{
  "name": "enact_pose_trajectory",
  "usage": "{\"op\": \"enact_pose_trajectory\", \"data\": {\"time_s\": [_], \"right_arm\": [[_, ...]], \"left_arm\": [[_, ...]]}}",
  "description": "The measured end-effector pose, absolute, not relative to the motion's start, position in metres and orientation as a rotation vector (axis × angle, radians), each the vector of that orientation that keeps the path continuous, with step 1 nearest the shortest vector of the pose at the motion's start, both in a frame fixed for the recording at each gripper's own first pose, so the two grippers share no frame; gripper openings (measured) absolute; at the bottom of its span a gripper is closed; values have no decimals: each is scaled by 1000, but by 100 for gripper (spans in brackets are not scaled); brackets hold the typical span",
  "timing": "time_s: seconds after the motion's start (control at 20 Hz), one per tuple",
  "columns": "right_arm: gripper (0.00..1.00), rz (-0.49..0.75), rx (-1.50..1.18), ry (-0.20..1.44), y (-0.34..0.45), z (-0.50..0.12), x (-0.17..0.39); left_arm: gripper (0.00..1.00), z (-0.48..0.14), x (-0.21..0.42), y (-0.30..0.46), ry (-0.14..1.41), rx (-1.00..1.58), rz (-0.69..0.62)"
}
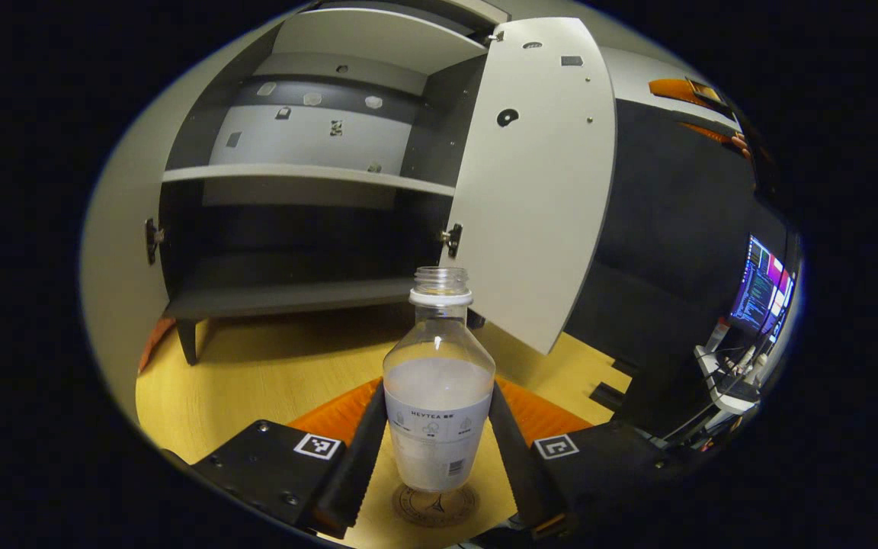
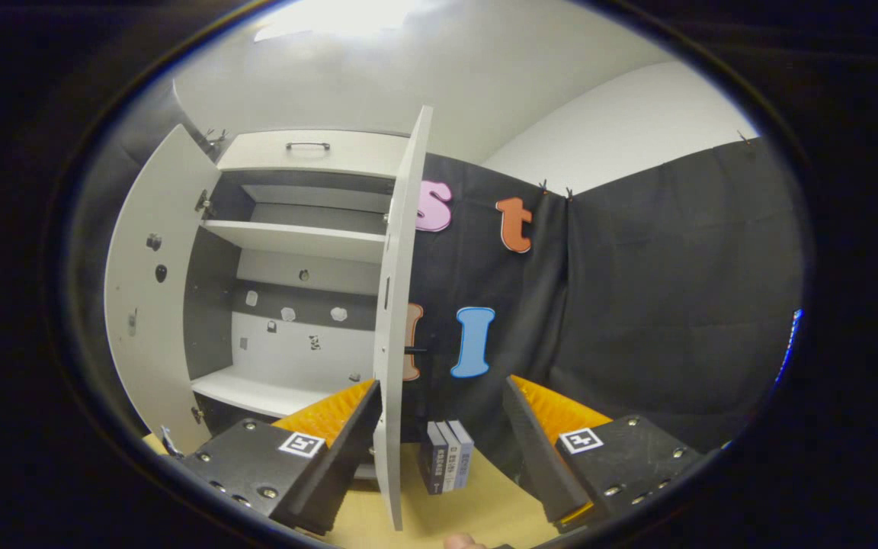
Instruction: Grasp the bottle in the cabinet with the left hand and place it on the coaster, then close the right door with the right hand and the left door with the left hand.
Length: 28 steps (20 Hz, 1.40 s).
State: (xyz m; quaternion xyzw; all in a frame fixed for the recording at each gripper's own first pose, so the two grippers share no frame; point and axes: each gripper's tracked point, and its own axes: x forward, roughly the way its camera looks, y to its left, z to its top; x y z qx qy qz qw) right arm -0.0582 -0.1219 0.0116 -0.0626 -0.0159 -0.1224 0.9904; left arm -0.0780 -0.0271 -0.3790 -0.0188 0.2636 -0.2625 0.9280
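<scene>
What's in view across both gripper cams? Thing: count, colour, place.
bottle: 1, clear with white label, uncapped, upright between the left gripper's fingers, over the coaster
coaster: 1, brown, round, on the table under the bottle
cabinet: 1, grey and white, at the back of the table, shelves bare
right door: 1, light grey, open
left door: 1, light grey, open
table: 1, light wood
small boxes: 3, dark and pale, standing on the table right of the cabinet
monitor: 1, lit, far right
left gripper: 1, black with orange, fingers against the bottle's sides
right gripper: 1, black with orange, open, at the right door's edge
</scene>
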Motion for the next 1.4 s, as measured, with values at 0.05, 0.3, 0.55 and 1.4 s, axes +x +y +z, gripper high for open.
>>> {"op": "enact_pose_trajectory", "data": {"time_s": [0.05,0.3,0.55,1.4], "right_arm": [[96,-245,-128,-31,-121,11,-57],[96,-239,-136,-23,-121,8,-52],[96,-243,-139,-11,-124,4,-51],[96,-187,-141,-4,-108,1,-45]], "left_arm": [[77,-388,-84,-26,566,-43,-539],[78,-419,-97,-20,637,-18,-536],[78,-433,-103,-24,664,9,-545],[78,-433,-126,-21,672,60,-568]]}}
